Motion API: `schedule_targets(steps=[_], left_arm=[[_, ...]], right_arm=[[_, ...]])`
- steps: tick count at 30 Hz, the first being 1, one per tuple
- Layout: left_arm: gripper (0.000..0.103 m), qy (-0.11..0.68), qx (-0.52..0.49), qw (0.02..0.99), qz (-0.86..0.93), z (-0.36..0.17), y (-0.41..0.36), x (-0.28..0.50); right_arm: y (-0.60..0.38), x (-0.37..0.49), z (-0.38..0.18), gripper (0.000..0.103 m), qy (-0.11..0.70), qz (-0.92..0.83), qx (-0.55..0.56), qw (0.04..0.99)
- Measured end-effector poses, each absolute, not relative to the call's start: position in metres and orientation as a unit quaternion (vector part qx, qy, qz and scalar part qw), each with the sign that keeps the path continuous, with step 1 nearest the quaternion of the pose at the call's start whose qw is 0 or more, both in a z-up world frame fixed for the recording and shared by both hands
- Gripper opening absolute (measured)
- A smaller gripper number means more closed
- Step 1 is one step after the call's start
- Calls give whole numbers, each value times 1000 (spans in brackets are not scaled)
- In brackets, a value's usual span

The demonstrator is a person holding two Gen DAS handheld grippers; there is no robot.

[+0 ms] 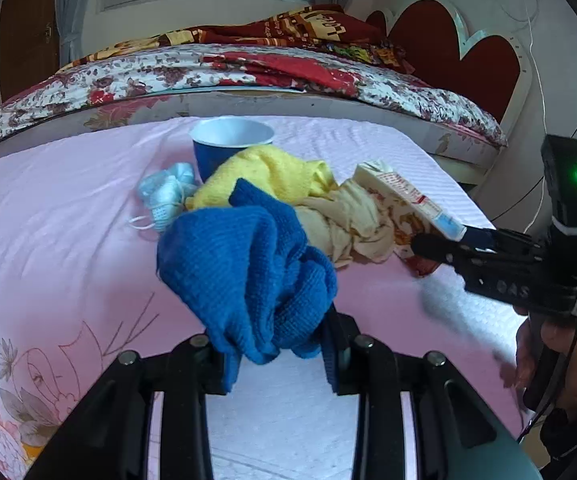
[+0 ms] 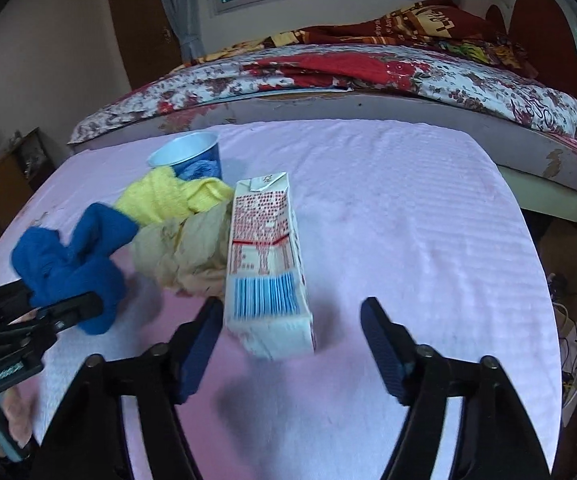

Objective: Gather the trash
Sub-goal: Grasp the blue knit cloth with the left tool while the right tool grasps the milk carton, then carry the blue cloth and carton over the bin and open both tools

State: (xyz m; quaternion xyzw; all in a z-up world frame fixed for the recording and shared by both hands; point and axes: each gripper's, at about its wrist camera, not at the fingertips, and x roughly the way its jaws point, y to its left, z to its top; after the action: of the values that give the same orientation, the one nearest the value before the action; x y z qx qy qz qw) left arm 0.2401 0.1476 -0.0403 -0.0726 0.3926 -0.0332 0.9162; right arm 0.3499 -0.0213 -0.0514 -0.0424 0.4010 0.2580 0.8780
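**Sorting barely begun: one cloth gripped, carton not yet held**

The left tool [image 1: 276,356] is clamped on a crumpled blue knitted cloth [image 1: 248,272], bunched between its pads. The right tool [image 2: 292,332] stands open around the near end of a white rectangular paper carton with red print and a blue barcode [image 2: 266,264]; the left pad is just beside it, the right pad apart, so no grip yet. Beyond the tools, on the desk under a pink ribbed cover [image 2: 408,240], lie a fuzzy yellow cloth [image 1: 276,172], a limp beige rag [image 1: 348,224], a crumpled pale-blue face mask [image 1: 168,196] and a blue paper cup with a white inside [image 1: 228,140]. No bin shows; everything remains to collect.
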Motion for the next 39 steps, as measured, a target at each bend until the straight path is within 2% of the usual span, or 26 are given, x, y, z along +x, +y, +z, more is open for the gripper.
schedule_targets(steps=[2, 3, 12, 32, 39], left_arm=[[34, 390, -71, 917, -38, -39, 150, 238], [34, 387, -67, 919, -39, -37, 150, 236], [34, 372, -62, 924, -54, -26, 133, 219], [34, 347, -15, 929, -127, 5, 23, 165], [34, 344, 3, 925, -161, 11, -15, 151]], right_arm=[[-18, 351, -53, 38, 406, 260, -47, 875], [-18, 348, -52, 37, 401, 258, -52, 877], [-43, 318, -33, 36, 384, 235, -78, 890], [-169, 217, 43, 36, 331, 160, -72, 927], [-208, 186, 47, 36, 334, 132, -75, 930]])
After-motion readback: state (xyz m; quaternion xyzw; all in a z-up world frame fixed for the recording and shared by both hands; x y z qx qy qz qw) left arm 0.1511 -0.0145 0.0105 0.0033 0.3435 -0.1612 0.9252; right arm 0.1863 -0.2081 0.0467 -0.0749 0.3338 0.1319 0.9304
